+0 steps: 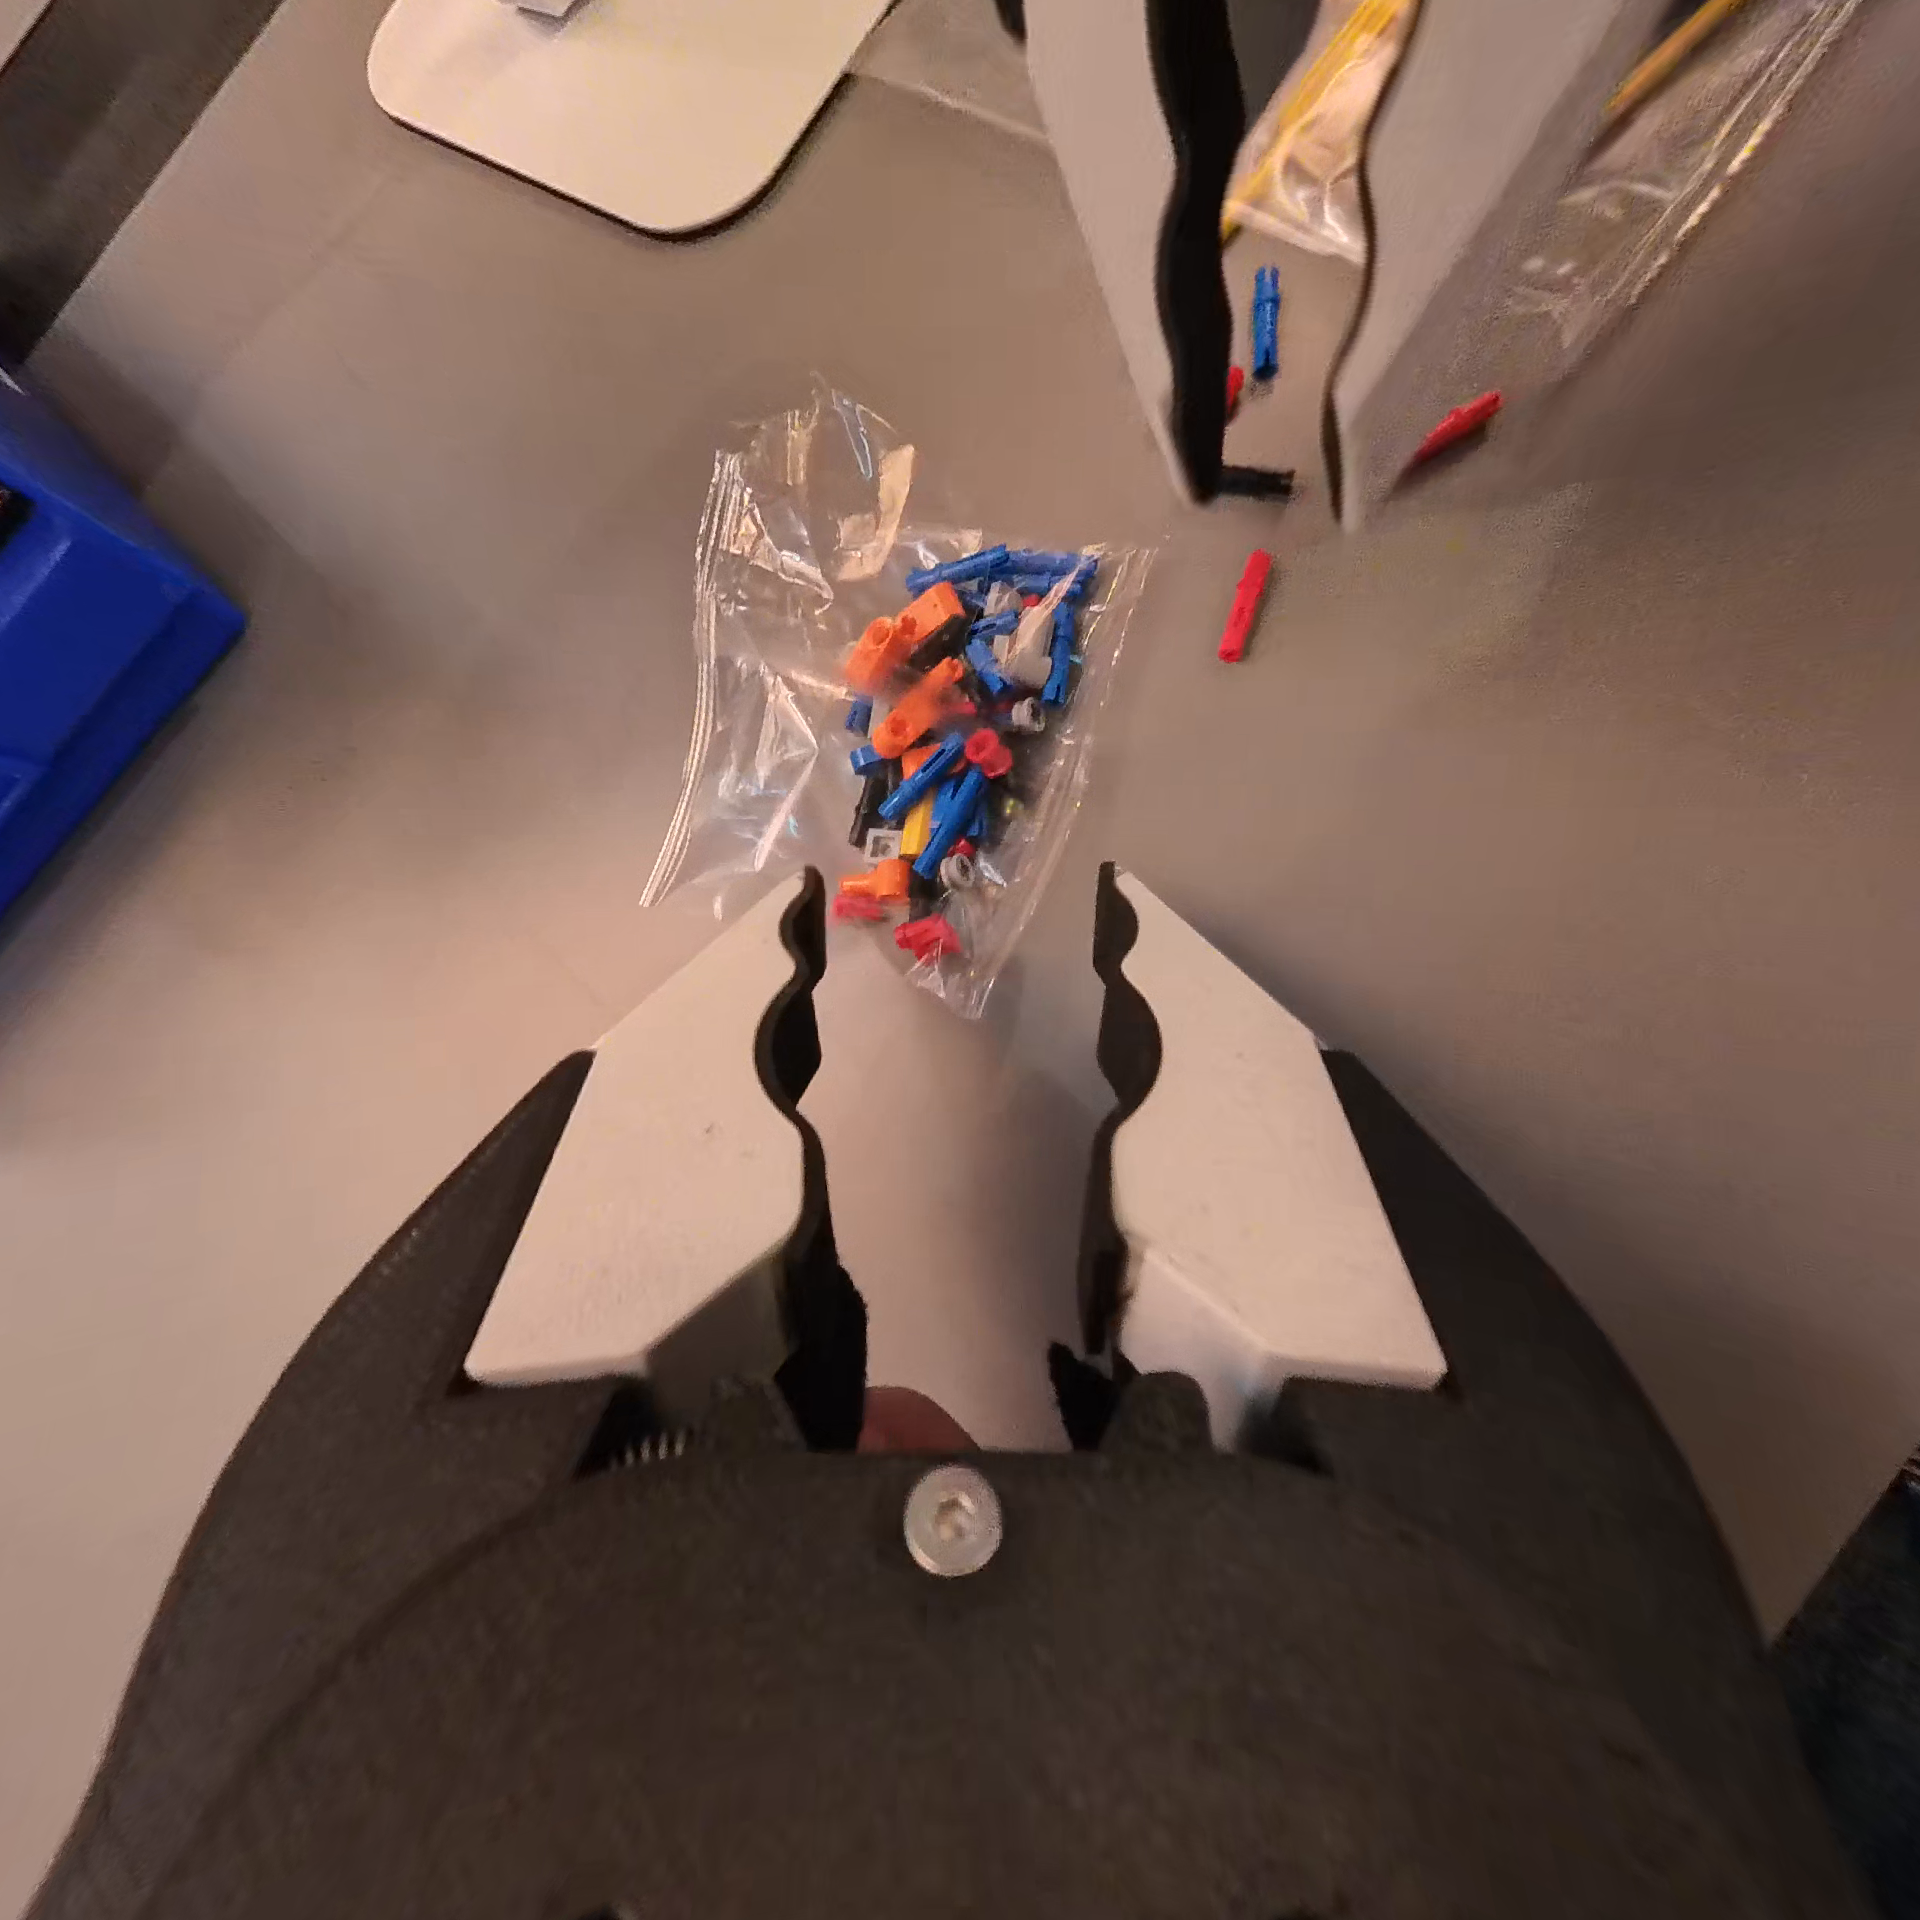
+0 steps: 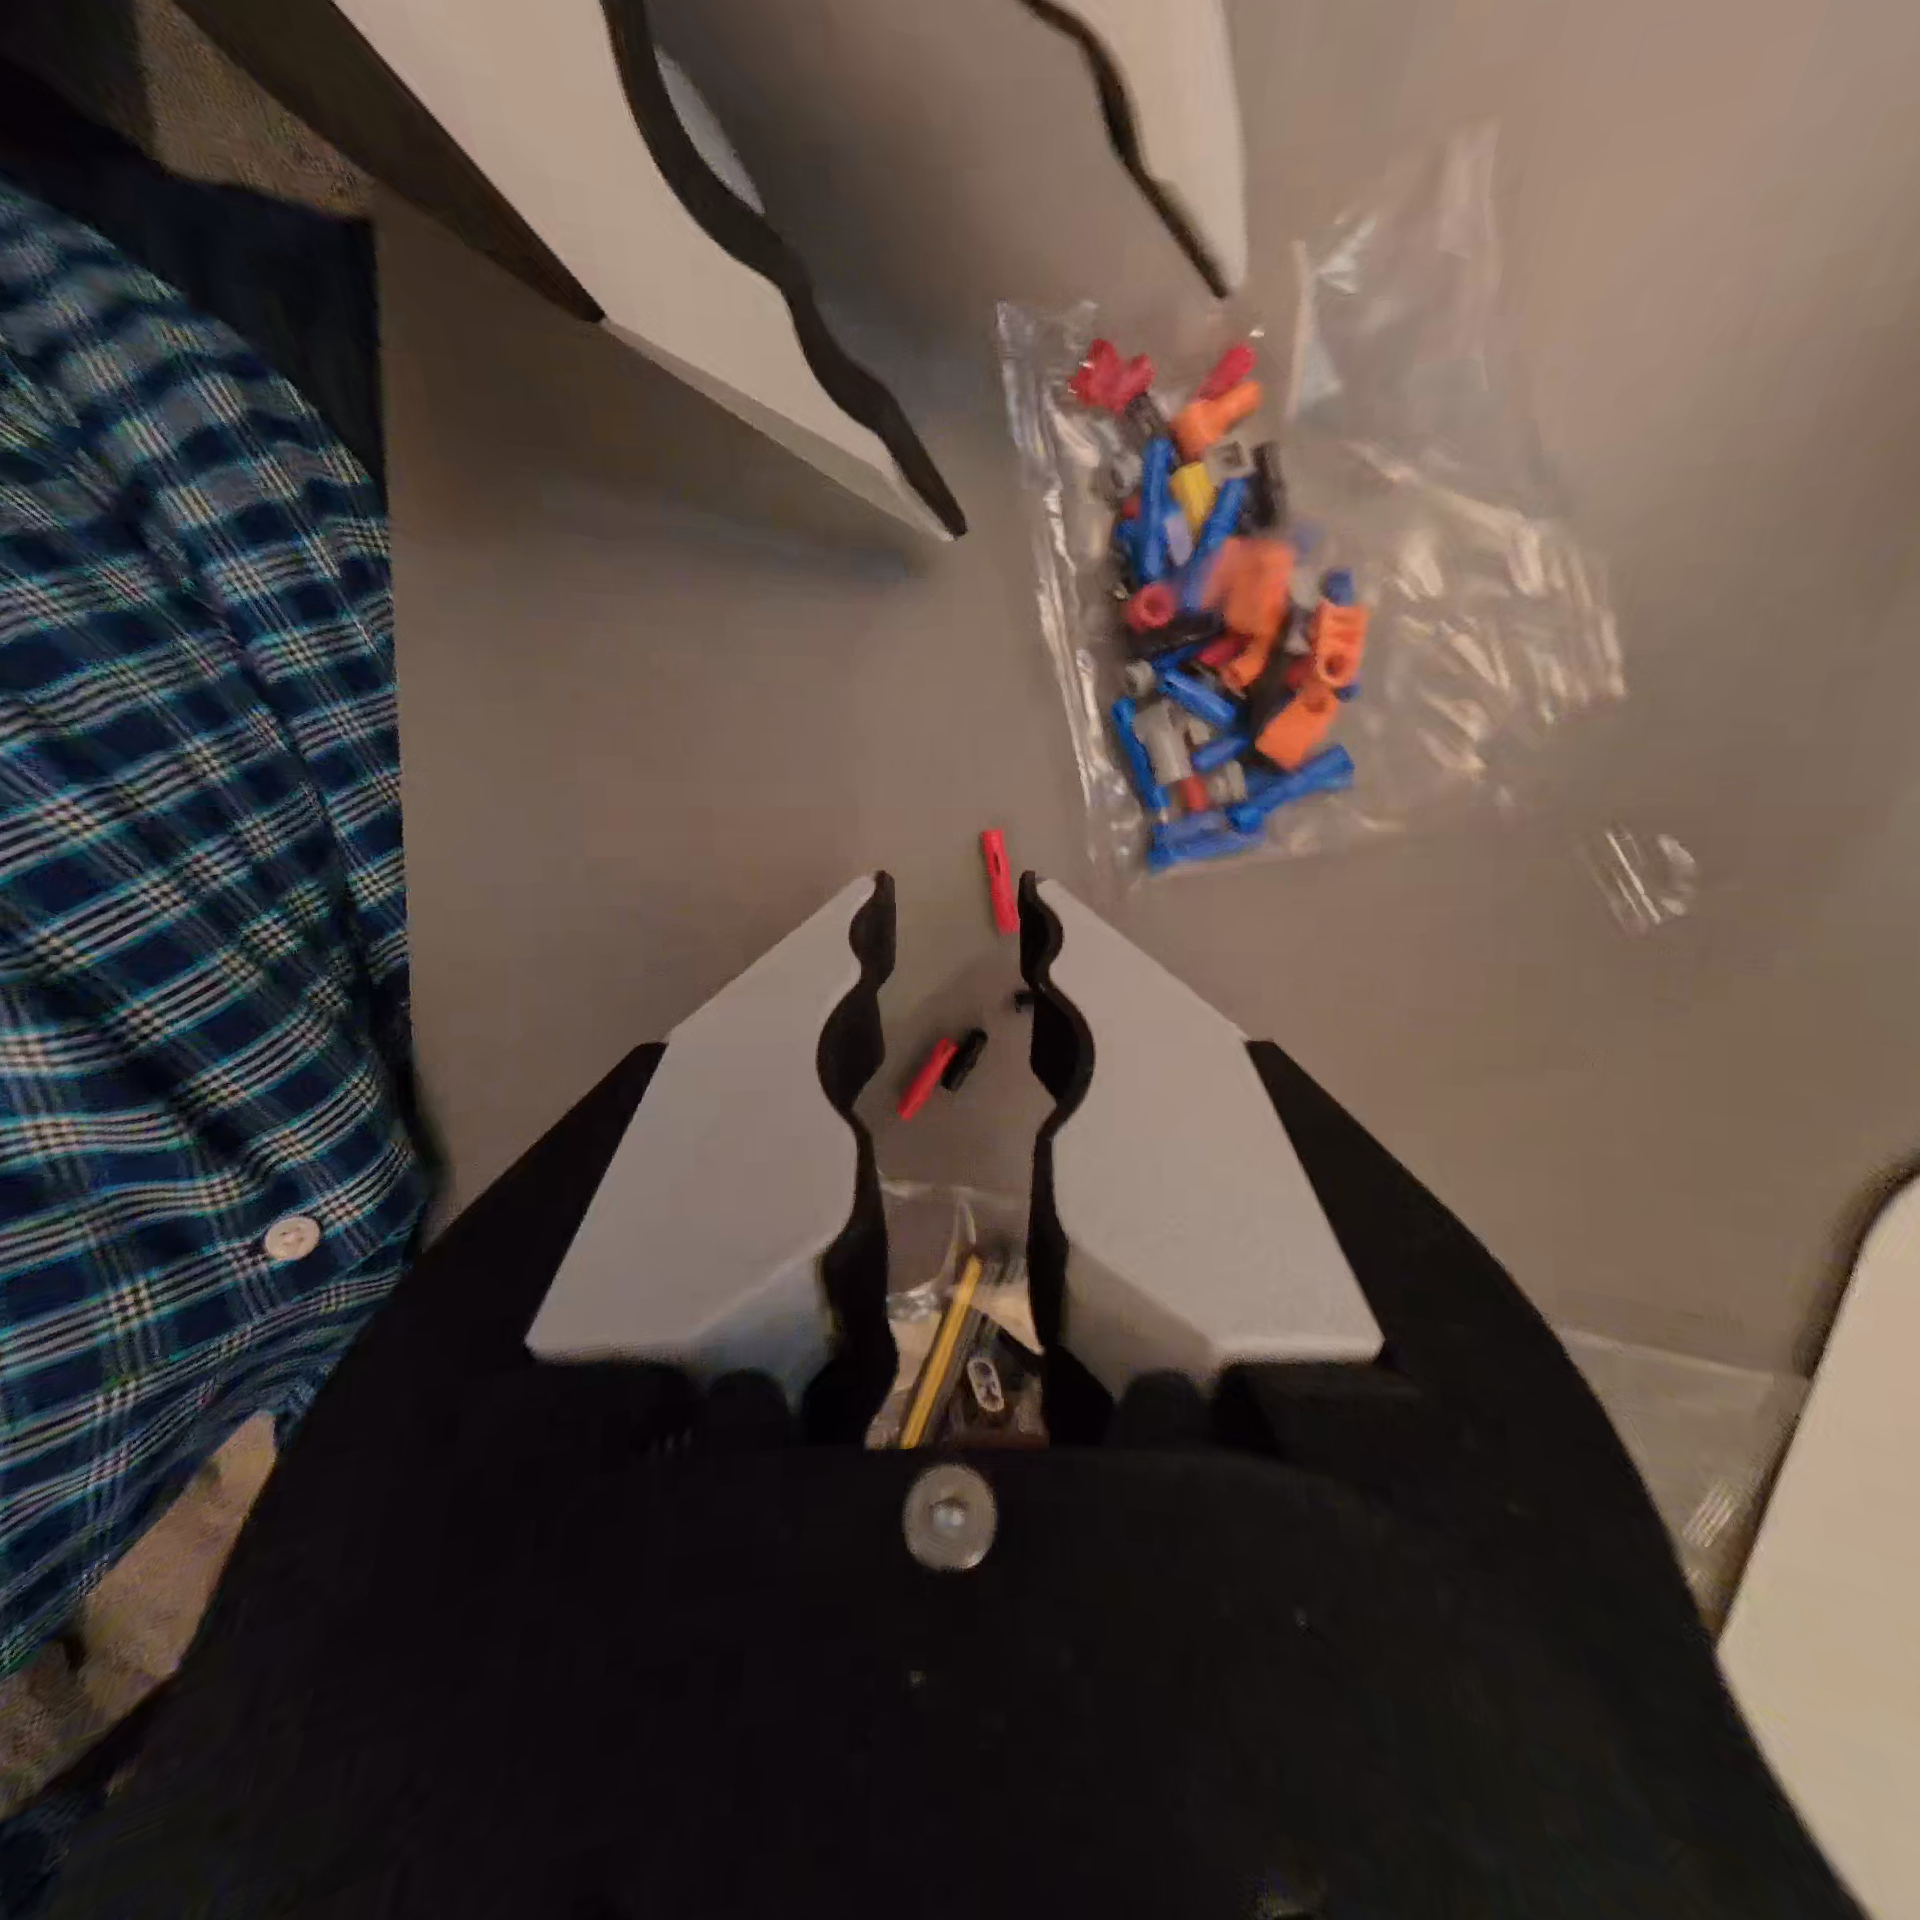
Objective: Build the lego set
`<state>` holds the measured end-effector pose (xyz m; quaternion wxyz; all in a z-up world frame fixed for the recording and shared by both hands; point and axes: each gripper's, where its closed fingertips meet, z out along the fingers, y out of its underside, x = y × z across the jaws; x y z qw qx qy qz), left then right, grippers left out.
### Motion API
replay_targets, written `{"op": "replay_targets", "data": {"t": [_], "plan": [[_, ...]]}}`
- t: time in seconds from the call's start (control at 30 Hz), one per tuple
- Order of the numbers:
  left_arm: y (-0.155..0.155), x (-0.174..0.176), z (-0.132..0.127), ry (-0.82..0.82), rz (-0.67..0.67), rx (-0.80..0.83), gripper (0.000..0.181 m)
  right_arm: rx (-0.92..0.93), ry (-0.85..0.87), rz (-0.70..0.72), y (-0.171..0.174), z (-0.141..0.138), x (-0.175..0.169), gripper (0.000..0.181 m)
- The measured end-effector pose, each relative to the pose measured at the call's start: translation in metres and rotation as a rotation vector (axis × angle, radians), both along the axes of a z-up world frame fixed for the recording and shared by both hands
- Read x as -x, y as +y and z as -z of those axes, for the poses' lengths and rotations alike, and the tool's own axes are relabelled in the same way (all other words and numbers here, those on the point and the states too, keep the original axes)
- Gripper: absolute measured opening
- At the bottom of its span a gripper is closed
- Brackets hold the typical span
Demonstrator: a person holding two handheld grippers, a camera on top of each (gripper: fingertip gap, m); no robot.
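Both grippers point(image 1: 961, 883) point(image 2: 956, 883) agape; crinkled clear bag point(image 1: 883, 707), seemingly plastic.

Office-like desk point(image 1: 1558, 935), monitor stand point(image 1: 623, 94)

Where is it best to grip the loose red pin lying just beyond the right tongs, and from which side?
Probably grip the red pin at its middle, across its thin width, coming straight down from above. It lies flat on the table, clear of the bag of parts, and the right tongs are open just beside it.
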<state>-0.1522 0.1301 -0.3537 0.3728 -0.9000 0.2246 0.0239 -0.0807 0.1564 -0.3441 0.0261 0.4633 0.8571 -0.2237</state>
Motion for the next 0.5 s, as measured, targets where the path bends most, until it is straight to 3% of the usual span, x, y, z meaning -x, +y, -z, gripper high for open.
{"op": "replay_targets", "data": {"t": [0.23,0.37,0.5], "plan": [[0.004,-0.017,-0.005,0.019,0.068,-0.011,0.049,0.162,0.150,0.181,0.036,-0.035,-0.005,0.003],[0.011,-0.041,-0.014,0.017,0.139,-0.032,0.039,0.164,0.156,0.228,0.047,-0.032,-0.019,0.001],[0.020,-0.056,-0.002,0.091,0.198,0.009,0.034,0.126,0.150,0.273,0.054,-0.020,-0.036,0.002]]}}
